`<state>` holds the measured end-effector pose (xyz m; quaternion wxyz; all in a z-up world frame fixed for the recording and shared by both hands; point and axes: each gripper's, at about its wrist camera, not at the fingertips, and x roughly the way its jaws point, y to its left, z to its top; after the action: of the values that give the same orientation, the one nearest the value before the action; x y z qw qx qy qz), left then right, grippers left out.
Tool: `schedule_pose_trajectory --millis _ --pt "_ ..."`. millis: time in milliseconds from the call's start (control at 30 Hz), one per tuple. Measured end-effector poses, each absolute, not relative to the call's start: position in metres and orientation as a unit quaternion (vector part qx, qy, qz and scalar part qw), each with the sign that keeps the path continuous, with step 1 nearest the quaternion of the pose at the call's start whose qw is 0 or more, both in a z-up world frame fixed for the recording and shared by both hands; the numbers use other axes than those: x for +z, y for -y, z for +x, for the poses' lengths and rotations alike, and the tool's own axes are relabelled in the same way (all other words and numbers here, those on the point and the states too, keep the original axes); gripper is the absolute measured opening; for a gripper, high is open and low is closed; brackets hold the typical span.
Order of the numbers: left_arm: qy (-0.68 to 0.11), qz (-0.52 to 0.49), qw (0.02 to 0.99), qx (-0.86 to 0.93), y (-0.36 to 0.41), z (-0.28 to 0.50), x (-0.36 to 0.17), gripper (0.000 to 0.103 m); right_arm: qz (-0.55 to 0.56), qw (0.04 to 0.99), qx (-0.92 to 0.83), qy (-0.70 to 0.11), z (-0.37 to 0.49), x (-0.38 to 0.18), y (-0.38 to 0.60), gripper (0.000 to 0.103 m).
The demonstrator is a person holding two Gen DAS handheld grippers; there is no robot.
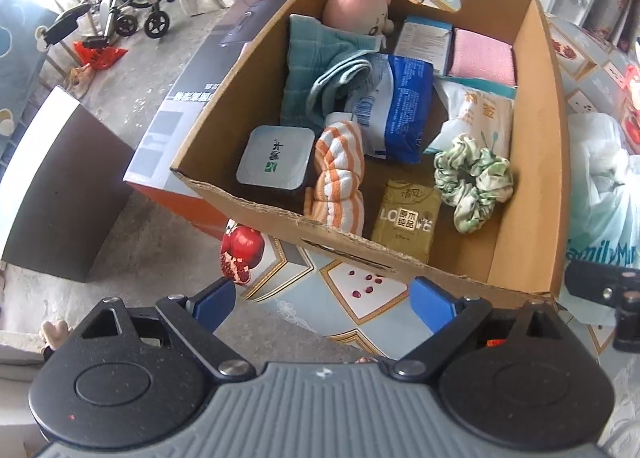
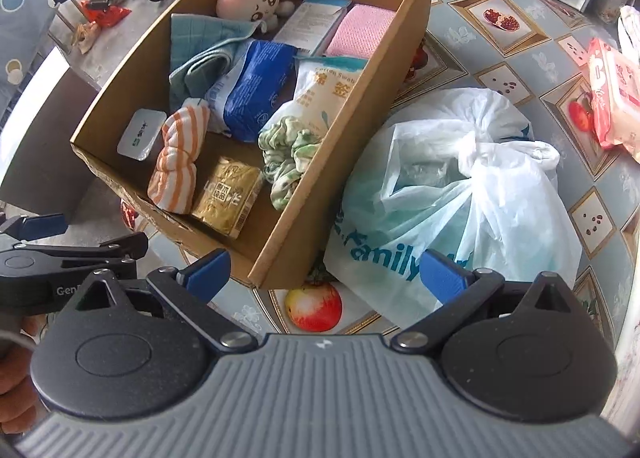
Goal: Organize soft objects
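Both grippers hang with jaws spread wide, holding nothing. Ahead of the left gripper [image 1: 324,304], the cardboard box [image 1: 528,186] holds the soft things — a striped orange cloth [image 1: 340,178], green scrunchie [image 1: 472,182], teal towel [image 1: 320,62] and pink plush [image 1: 356,2]. A tied white plastic bag [image 2: 460,186] sits just beyond the right gripper [image 2: 326,276], touching the box's side.

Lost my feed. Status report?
Left gripper and right gripper open, empty. Cardboard box holds soft items. Tied white plastic bag outside, touching the box.
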<state>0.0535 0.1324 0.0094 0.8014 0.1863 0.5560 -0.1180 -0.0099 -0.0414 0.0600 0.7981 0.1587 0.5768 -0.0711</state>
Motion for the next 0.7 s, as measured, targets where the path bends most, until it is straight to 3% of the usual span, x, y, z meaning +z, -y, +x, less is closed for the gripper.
schedule_pose_trajectory --millis 700 --pt "-0.557 0.181 0.792 -0.172 -0.1311 0.0504 0.0135 0.095 0.154 0.793 -0.103 -0.581 -0.0141 0.0616 0.0384 0.101"
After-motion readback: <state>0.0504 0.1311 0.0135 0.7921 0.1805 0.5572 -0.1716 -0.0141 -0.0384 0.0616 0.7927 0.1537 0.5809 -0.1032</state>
